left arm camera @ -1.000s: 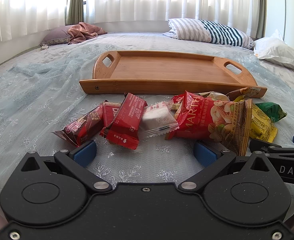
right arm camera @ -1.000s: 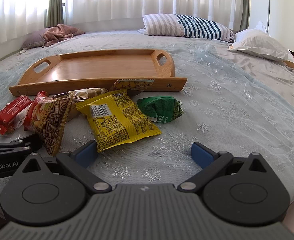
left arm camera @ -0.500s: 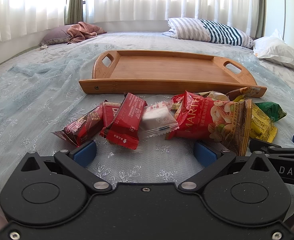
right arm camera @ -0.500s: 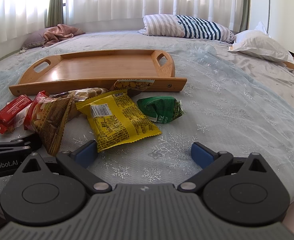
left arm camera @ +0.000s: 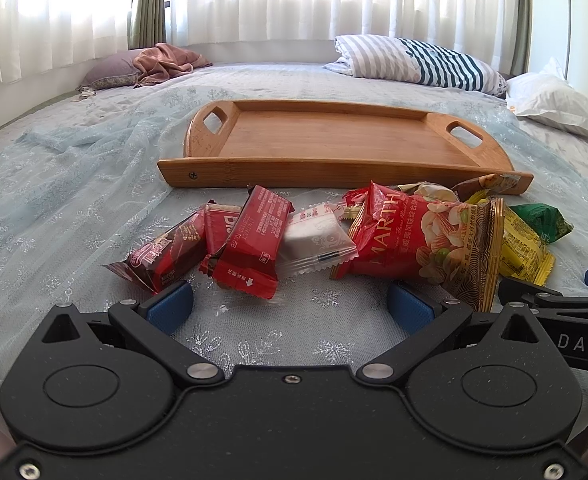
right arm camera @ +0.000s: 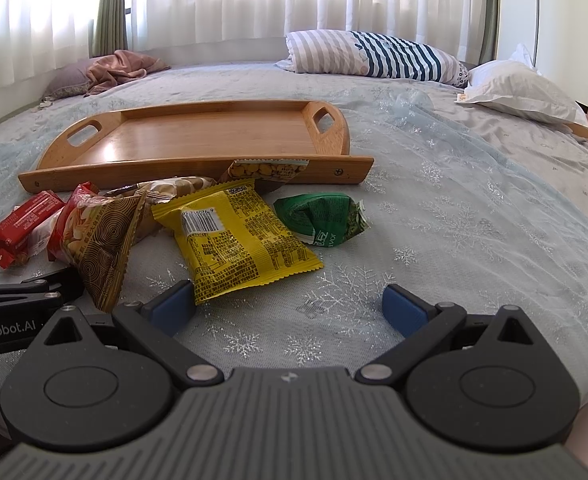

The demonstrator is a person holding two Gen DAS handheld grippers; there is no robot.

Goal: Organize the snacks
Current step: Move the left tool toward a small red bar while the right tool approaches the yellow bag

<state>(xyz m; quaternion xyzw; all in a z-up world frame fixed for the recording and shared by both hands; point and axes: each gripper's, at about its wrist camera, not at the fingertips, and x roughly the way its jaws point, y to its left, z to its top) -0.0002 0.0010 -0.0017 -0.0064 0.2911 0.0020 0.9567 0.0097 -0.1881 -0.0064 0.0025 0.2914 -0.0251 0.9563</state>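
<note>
Both the left tongs (left arm camera: 290, 304) and the right tongs (right arm camera: 290, 304) are wide and empty. The snacks (left arm camera: 413, 236) lie at frame centre on the bed, before the empty tray (left arm camera: 333, 144). I judge nothing is started; next comes one grasp.

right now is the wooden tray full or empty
Empty. The rectangular wooden tray with cut-out handles shows only bare board, and every snack packet, like the yellow crinkled packet, lies on the bedspread before it.
</note>
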